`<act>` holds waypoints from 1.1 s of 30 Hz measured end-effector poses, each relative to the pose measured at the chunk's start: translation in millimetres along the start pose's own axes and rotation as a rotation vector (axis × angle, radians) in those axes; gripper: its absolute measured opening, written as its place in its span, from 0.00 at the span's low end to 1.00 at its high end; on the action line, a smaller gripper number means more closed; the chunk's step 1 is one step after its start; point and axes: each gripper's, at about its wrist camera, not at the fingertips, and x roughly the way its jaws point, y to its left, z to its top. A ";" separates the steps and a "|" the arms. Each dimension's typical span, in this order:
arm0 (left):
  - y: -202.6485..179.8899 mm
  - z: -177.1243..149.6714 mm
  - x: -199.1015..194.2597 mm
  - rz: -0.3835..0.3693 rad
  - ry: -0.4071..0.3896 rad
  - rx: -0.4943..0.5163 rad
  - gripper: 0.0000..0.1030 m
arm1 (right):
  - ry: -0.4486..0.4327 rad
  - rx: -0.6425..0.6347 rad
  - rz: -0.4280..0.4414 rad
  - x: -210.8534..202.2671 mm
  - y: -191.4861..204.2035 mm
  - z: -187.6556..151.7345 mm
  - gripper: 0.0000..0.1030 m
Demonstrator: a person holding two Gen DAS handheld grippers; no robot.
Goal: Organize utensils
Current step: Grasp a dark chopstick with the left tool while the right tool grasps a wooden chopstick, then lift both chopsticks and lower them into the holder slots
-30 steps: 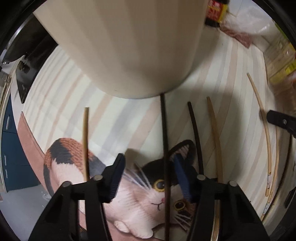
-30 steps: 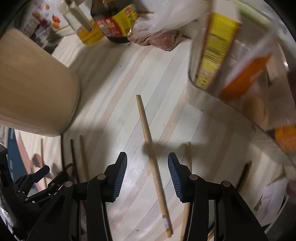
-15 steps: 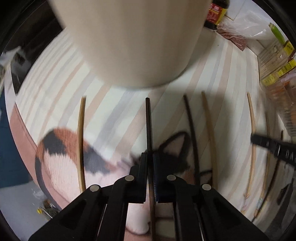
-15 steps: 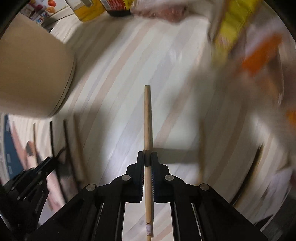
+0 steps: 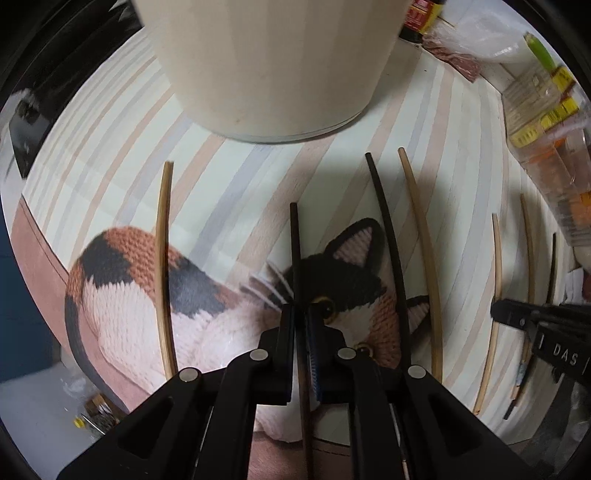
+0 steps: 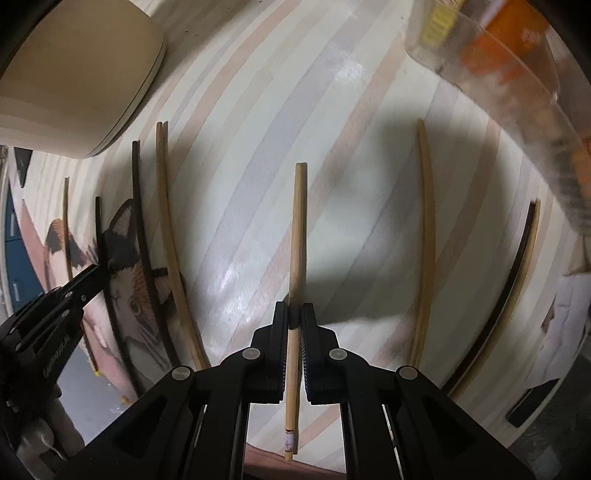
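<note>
My left gripper (image 5: pixel 301 314) is shut on a dark chopstick (image 5: pixel 295 251) and holds it above the striped mat with the cat picture (image 5: pixel 229 295). My right gripper (image 6: pixel 294 314) is shut on a light wooden chopstick (image 6: pixel 297 229) lifted over the mat. A big cream cylindrical holder (image 5: pixel 269 62) stands just beyond the left gripper; it shows at the upper left in the right wrist view (image 6: pixel 74 70). Loose chopsticks lie on the mat: a light one (image 5: pixel 162 258) to the left, a dark one (image 5: pixel 388 236) and a light one (image 5: pixel 421 236) to the right.
More chopsticks lie on the mat in the right wrist view, one light (image 6: pixel 426 229) and a dark and light pair (image 6: pixel 517 266) at the right. Clear containers with yellow and orange labels (image 5: pixel 546 122) and a sauce bottle (image 5: pixel 417 18) stand at the back right.
Both grippers closed from open, the left onto the dark chopstick and the right onto the light one. Both have since lifted and pulled back from the holder.
</note>
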 end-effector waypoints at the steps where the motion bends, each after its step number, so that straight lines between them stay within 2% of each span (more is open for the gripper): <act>1: -2.0 0.6 1.1 0.009 -0.005 0.009 0.06 | -0.003 0.003 -0.006 0.0 2.7 4.4 0.07; 6: -11.4 4.5 3.9 0.026 -0.008 0.017 0.06 | -0.022 0.036 -0.066 -9.4 23.3 17.6 0.08; 10: -24.6 19.1 -4.1 0.028 -0.015 0.015 0.04 | -0.084 0.012 -0.129 -11.2 38.2 6.8 0.07; 13: -18.6 12.5 -11.5 0.026 -0.020 0.016 0.03 | -0.119 0.038 -0.088 -12.5 35.9 -10.0 0.07; 14: -15.6 8.8 -18.2 0.024 -0.032 0.013 0.03 | -0.129 0.066 -0.051 -16.4 31.7 -15.2 0.06; 22: -14.5 -2.9 -75.0 -0.044 -0.153 0.030 0.03 | -0.270 0.114 0.046 -69.3 19.1 -57.9 0.06; 27: -7.2 -9.8 -108.9 -0.061 -0.226 0.031 0.03 | -0.355 0.118 0.089 -101.2 13.8 -69.6 0.06; 28: -4.5 -12.0 -116.4 -0.064 -0.239 0.028 0.03 | -0.369 0.116 0.096 -106.2 0.8 -67.9 0.06; 33: 2.0 -10.5 -151.4 -0.092 -0.326 0.018 0.03 | -0.466 0.103 0.153 -144.1 9.6 -74.1 0.06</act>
